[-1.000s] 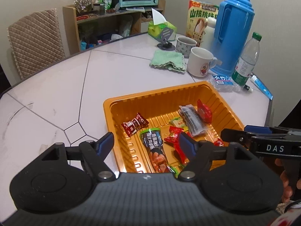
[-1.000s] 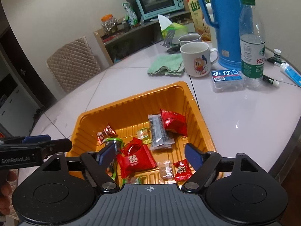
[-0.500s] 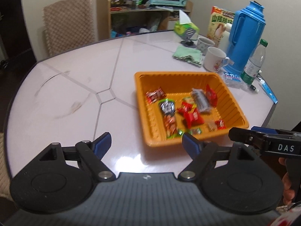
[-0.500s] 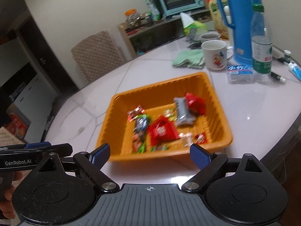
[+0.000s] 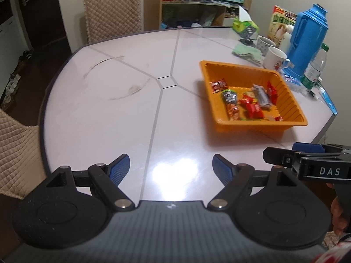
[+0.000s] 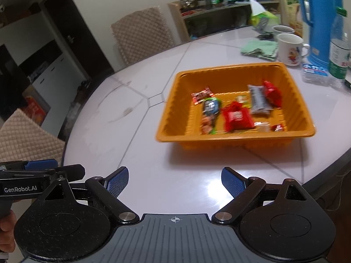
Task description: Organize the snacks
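I am holding my left hand-held gripper [image 5: 171, 166] and my right hand-held gripper [image 6: 174, 179] wide and empty above the bare near part of the counter [image 5: 109, 120], while the orange tray [image 6: 173, 118] with the wrapped snacks [image 6: 235, 116] in it is sitting further back on the counter.

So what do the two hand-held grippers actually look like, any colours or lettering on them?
Both look alike. The left hand-held gripper has matte black linkage arms with silver pivot pins, round black discs, a ribbed grey body and blue textured pads. The right hand-held gripper has the same build. From the side, white lettering shows: "DAS" on the right one, "GenRobot.AI" on the left. No sleeves are clearly visible.
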`<state>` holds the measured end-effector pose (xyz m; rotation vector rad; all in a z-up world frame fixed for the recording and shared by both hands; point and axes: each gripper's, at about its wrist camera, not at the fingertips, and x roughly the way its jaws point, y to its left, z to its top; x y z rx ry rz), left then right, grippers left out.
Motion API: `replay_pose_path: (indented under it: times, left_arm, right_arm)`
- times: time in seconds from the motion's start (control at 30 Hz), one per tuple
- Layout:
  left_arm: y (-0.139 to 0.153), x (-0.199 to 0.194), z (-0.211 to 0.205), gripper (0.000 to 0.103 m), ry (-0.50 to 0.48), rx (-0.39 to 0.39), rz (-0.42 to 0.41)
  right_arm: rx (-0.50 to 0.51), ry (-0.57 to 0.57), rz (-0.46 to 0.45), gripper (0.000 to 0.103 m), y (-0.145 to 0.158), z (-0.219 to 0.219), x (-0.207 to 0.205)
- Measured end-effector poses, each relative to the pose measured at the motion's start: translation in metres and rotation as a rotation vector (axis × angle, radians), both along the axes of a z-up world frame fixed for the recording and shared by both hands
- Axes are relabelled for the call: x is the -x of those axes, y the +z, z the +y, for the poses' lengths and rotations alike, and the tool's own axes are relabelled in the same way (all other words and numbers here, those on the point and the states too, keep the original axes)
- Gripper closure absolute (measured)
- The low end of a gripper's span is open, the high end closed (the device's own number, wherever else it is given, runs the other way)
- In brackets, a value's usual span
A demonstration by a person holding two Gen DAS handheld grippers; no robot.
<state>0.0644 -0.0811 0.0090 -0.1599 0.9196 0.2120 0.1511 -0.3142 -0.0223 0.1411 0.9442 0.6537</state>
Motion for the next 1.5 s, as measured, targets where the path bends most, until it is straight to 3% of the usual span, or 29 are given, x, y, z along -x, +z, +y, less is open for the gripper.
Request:
replay_pose_path:
  times: [0.57, 0.97, 1.5]
  left_arm:
    - [-0.002, 0.076, 0.072, 0.022, 0.009, 0.045, 0.022]
    - [-0.001, 0.1, 0.089, 0.022, -0.005, 0.062, 0.01]
    - [0.001, 0.105, 0.089, 0.022, -0.023, 0.06, 0.0]
  right_arm:
    - [0.06, 0.033, 0.013, 0.012, 0.007, 0.084, 0.07]
    - [0.094, 0.026, 0.021, 0.012, 0.003, 0.104, 0.092]
    - [0.099, 0.009, 0.015, 0.012, 0.005, 0.106, 0.1]
